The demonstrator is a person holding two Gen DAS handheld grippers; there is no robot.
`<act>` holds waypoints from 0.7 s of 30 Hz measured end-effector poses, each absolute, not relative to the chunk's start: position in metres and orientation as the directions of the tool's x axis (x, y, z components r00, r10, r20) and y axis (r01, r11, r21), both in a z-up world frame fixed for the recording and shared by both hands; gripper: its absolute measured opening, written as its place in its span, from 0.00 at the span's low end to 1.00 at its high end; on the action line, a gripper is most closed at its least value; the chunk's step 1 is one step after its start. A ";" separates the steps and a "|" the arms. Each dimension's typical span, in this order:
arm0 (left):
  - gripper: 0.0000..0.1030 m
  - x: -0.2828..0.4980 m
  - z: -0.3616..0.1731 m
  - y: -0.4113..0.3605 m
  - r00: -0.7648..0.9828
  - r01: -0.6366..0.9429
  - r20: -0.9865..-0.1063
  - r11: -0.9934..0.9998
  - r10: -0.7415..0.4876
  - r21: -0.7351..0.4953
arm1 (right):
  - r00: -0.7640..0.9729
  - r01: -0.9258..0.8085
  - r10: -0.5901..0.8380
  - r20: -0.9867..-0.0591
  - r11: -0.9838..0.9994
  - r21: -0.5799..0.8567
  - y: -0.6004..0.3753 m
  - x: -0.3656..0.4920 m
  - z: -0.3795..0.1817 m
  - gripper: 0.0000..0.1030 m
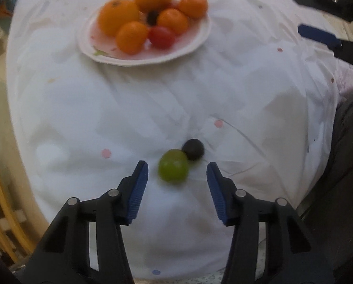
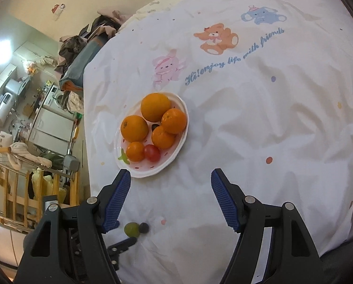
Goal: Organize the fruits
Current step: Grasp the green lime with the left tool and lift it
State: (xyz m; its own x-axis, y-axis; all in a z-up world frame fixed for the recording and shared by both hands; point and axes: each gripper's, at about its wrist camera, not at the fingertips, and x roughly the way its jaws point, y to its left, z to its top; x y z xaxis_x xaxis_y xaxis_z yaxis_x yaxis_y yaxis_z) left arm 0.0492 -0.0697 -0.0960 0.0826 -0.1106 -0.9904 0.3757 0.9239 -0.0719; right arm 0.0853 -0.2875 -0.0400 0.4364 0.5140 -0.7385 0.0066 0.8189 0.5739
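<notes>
Green, smooth and soft, the grape (image 1: 173,169) is being straddled untouched by the left gripper (image 1: 177,169), jaws narrowed; a gentle mid-body pinch is advised. The right gripper (image 2: 171,177) is being held wide and empty.

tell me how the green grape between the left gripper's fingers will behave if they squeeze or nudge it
The green grape is round and lies loose on the soft wrinkled sheet, so a nudge probably rolls it. It touches the dark grape, likely bumping that too. Its smooth skin may slip; it looks easily squashed.
</notes>
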 end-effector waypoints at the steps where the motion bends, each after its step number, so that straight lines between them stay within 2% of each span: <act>1: 0.44 0.050 -0.098 -0.072 0.078 0.385 -0.991 0.920 -0.105 -0.067 | 0.440 0.006 0.513 -0.737 0.819 0.574 -0.288 0.085 -0.039 0.71; 5: 0.37 0.052 -0.106 -0.078 0.065 0.407 -0.995 0.912 -0.079 -0.046 | 0.435 0.004 0.526 -0.731 0.811 0.586 -0.286 0.086 -0.040 0.71; 8: 0.25 0.053 -0.109 -0.079 0.066 0.406 -0.996 0.913 -0.053 -0.022 | 0.422 -0.001 0.538 -0.730 0.805 0.593 -0.283 0.087 -0.042 0.71; 15: 0.24 0.050 -0.100 -0.072 0.066 0.389 -0.994 0.920 -0.084 -0.052 | 0.405 -0.013 0.546 -0.733 0.806 0.592 -0.277 0.088 -0.044 0.71; 21: 0.24 0.054 -0.059 -0.041 0.178 0.287 -0.971 0.952 -0.160 -0.105 | 0.384 -0.024 0.541 -0.748 0.816 0.578 -0.271 0.088 -0.048 0.71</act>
